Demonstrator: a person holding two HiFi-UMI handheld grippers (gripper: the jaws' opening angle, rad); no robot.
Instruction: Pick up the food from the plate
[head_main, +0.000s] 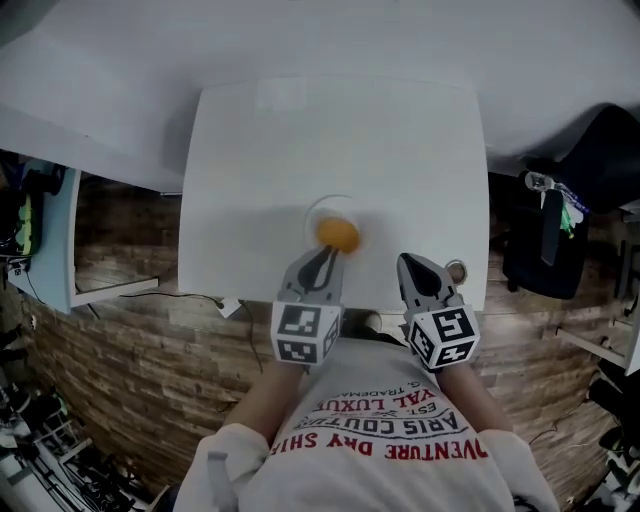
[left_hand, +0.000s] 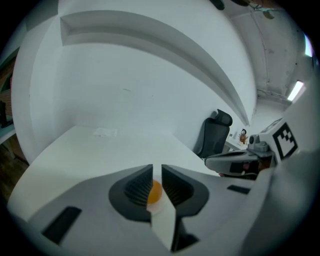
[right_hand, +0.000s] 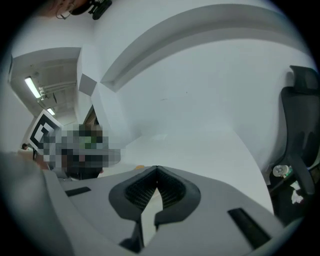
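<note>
- The left gripper (head_main: 322, 252) (left_hand: 156, 170) has its jaws all but together, with only a thin slit between the ribbed pads, and it holds nothing.
- Through that slit, in the left gripper view, shows the round orange piece of food (left_hand: 155, 191) (head_main: 338, 235). It lies just beyond the tips, not between them.
- The food sits on a shallow white plate (head_main: 312, 215), whose faint rim barely stands out from the white table (head_main: 300, 140). The plate is near the table's front edge, on the person's side.
- The step in hand looks like the approach: the left gripper is lined up on the food, and no grasp has been made.
- The next move probably calls for spreading the left jaws wider than the food, bringing them to either side of it, then closing gently, since a round piece may roll away.
- The right gripper (head_main: 415, 262) (right_hand: 156, 170) is closed with its tips meeting and is empty, off to the side of the plate.
- Both grippers are held close in front of the person's chest, roughly parallel, pointing away from the body and tilted down toward the table.
</note>
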